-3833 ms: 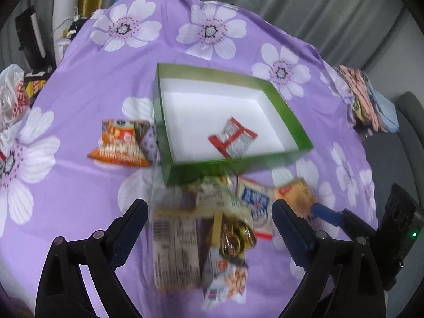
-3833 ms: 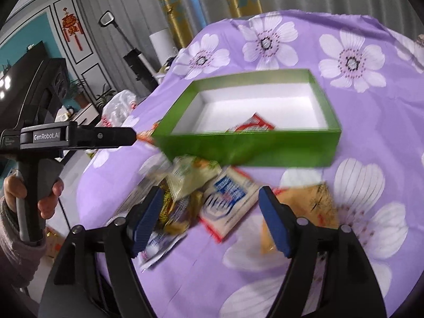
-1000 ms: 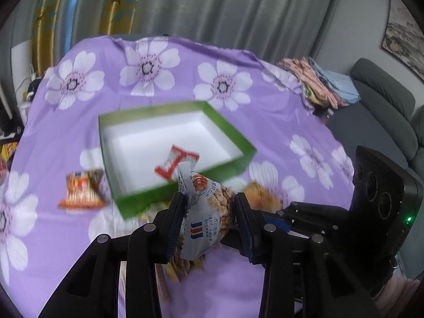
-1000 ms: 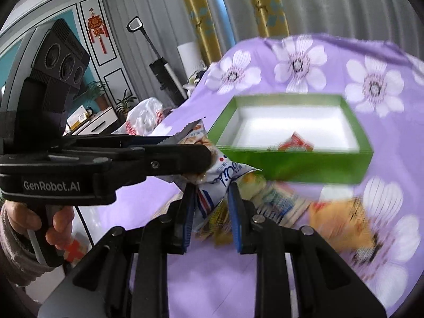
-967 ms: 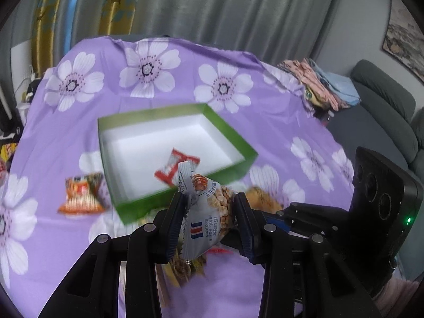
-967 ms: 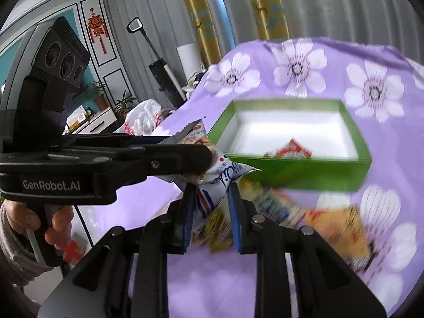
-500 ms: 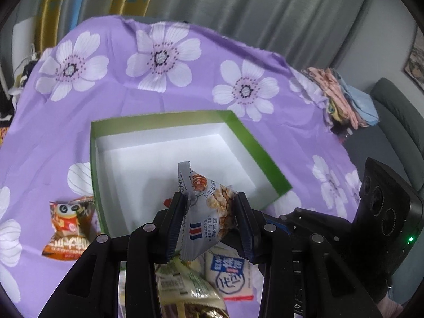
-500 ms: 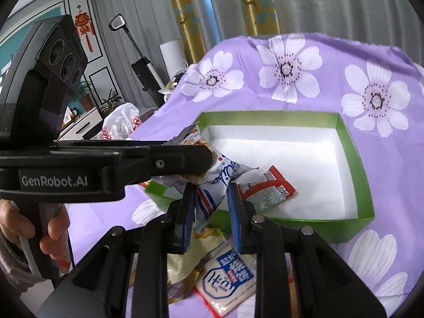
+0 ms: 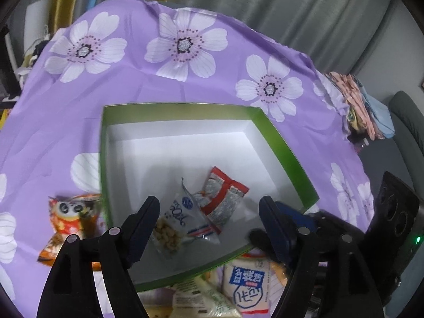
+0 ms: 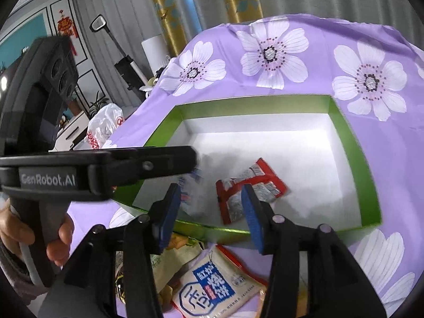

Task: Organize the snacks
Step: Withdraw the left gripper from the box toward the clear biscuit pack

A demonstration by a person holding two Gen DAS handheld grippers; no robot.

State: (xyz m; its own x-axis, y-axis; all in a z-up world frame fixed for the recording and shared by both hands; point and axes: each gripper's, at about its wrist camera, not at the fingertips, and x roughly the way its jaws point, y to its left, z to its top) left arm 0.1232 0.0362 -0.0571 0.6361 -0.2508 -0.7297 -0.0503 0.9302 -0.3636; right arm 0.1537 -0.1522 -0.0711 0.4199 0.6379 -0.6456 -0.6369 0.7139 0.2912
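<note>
Both tools have just been opening, and nothing is gripped in either. The left tool (image 9: 209, 217) stands released above the near corner of the shallow green cardboard box with a white inside (image 9: 288, 159); the clear-and-white peanut packet (image 9: 180, 222) lies loose on the box floor between its spread jaws, no pad pressing on it. The right tool (image 10: 210, 212) is also released, its blue-padded jaws apart over the box's near wall, with no packet between the pads.

Two packets lie inside the box: the peanut packet and, touching its far edge, a red-and-silver foil packet (image 9: 224, 198). In the right wrist view the peanut packet is blurred and partly hidden behind the left tool's arm.

Outside the box, on the purple cloth with white flowers (image 9: 159, 79) covering the counter, one orange packet with a panda face (image 9: 71, 220) lies just left of the box. A small heap lies against the near wall, with one white packet with blue lettering (image 10: 217, 288) on top; the rest of the heap is too hidden to count.

A hand (image 10: 34, 241) grips the left tool's handle.
</note>
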